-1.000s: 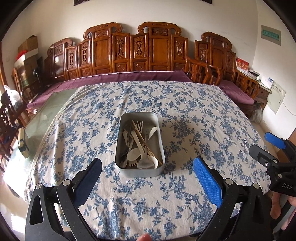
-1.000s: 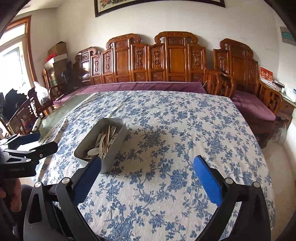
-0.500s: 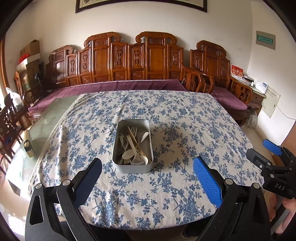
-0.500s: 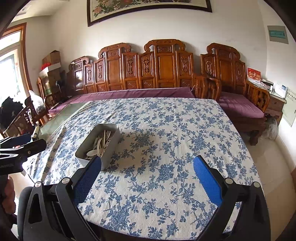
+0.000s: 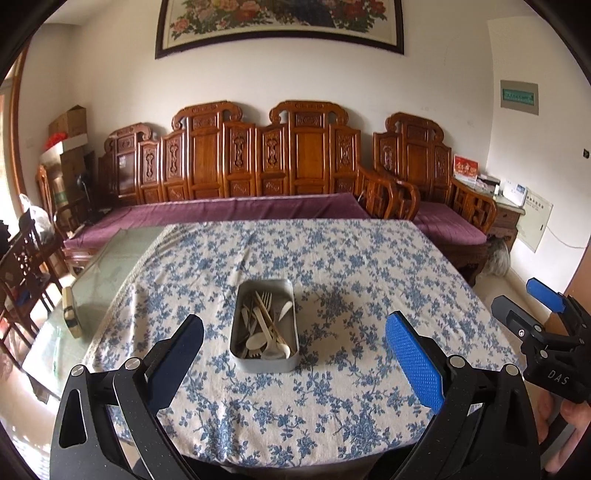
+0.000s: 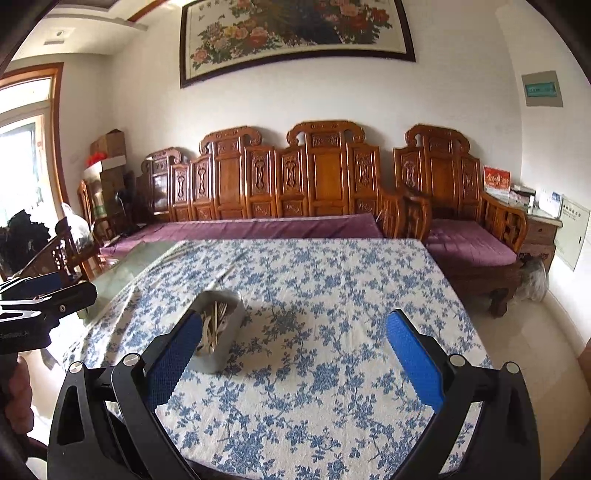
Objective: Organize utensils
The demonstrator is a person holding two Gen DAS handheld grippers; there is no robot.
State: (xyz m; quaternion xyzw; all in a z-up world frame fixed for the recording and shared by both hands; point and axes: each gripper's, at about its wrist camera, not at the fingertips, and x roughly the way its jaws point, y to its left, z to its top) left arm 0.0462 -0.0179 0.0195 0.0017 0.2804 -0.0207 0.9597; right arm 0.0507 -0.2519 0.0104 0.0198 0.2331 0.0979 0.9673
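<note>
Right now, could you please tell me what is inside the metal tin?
The tin holds pale utensils piled loosely: a fork, spoons, and thin sticks, possibly chopsticks. Whatever lies beneath the pile, and the tin's floor, is covered.

A: Where's the tin [image 5: 264,360]?
B: Centre of the frame, on the tablecloth [image 5: 351,280], utensils [image 5: 265,328] inside.
A: And behind?
B: A bench [image 5: 236,173] across the middle, a painting [image 5: 280,18] above it at the top.

Utensil pile [image 5: 265,334] tangled (individual pieces indistinct); tin [image 6: 225,334] partly hidden.
</note>
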